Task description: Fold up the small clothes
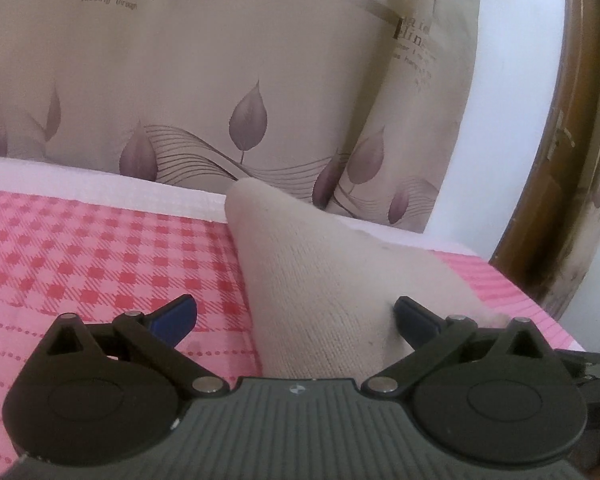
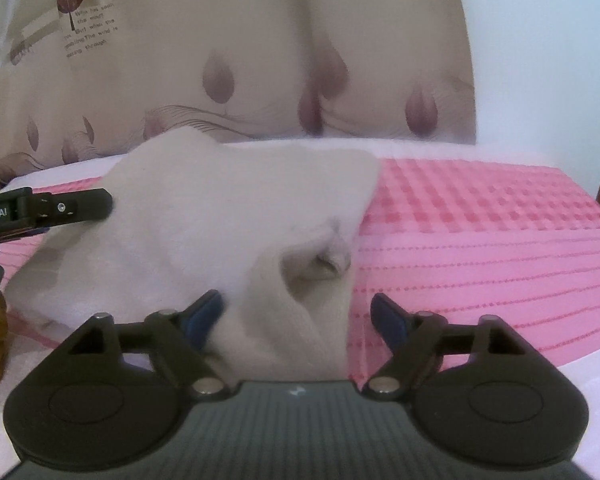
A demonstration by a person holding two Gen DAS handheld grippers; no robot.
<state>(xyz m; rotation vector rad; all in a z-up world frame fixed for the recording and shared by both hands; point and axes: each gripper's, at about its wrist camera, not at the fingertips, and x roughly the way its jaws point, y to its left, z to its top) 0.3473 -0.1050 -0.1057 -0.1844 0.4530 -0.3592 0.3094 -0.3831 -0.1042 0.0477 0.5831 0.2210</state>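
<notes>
A small cream knitted garment (image 1: 324, 280) lies on the pink checked cloth (image 1: 100, 264). In the left wrist view my left gripper (image 1: 294, 316) is open, its blue-padded fingers either side of the garment's near edge, which runs between them. In the right wrist view the same garment (image 2: 220, 216) is bunched and partly raised, with a fold (image 2: 320, 264) near its middle. My right gripper (image 2: 298, 316) is open around its near part. The left gripper's finger (image 2: 76, 206) shows at the garment's left edge.
A beige curtain with purple leaves and print (image 1: 220, 80) hangs behind the bed. A white sheet edge (image 1: 100, 186) borders the pink cloth (image 2: 480, 240). A brown wooden frame (image 1: 560, 180) and white wall stand at the right.
</notes>
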